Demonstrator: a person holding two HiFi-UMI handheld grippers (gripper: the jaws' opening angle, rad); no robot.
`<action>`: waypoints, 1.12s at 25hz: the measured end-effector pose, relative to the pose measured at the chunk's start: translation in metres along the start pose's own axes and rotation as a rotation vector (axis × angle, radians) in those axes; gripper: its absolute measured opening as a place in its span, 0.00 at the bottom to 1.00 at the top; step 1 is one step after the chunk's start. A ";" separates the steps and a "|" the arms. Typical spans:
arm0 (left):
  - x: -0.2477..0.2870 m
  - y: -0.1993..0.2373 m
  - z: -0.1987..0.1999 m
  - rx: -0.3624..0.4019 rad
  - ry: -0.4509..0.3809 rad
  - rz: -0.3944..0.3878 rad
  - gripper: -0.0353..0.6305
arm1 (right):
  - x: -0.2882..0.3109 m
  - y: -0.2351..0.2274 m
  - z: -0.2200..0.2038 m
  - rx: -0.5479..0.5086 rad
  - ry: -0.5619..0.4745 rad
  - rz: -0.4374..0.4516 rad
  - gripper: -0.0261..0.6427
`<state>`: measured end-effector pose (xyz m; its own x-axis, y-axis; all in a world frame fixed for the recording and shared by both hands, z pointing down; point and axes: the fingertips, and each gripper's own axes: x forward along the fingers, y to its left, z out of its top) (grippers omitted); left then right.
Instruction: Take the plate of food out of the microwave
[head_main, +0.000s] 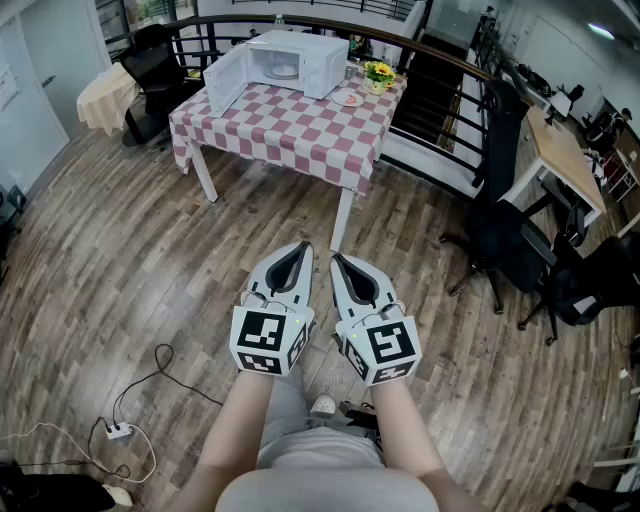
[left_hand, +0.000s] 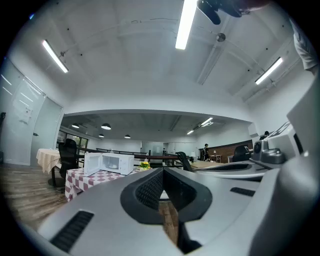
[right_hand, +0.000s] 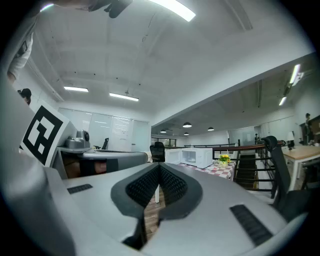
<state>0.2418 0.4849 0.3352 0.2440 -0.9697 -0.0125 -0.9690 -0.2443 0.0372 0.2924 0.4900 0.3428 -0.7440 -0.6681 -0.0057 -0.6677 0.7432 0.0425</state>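
Well short of the desk (head_main: 300, 135), closed, empty left tongs (head_main: 299, 247) and right tongs (head_main: 338, 259) aim at its far-edge microwave (head_main: 295, 60), door open.

No legible txt, labels, brands or nos. in any view.

Hand-held pair, left tongs (head_main: 302, 245) and right tongs (head_main: 335, 258): pale grey tapered shells; black ribbed pads (left_hand: 149, 191); one white marker cube (head_main: 268, 340) apiece, black squares; wearer's garment (head_main: 320, 478) light grey.
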 end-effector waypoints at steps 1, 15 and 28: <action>-0.001 0.000 0.000 -0.001 0.000 0.001 0.06 | -0.001 0.000 0.000 -0.001 0.001 0.001 0.07; 0.034 0.032 -0.004 0.000 0.006 -0.006 0.06 | 0.043 -0.009 0.001 -0.032 -0.014 0.016 0.08; 0.130 0.103 -0.003 -0.012 0.019 -0.043 0.06 | 0.155 -0.046 -0.006 -0.023 0.014 0.014 0.07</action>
<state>0.1735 0.3339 0.3408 0.2867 -0.9580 0.0051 -0.9570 -0.2861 0.0488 0.2080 0.3524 0.3460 -0.7525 -0.6585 0.0090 -0.6566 0.7514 0.0655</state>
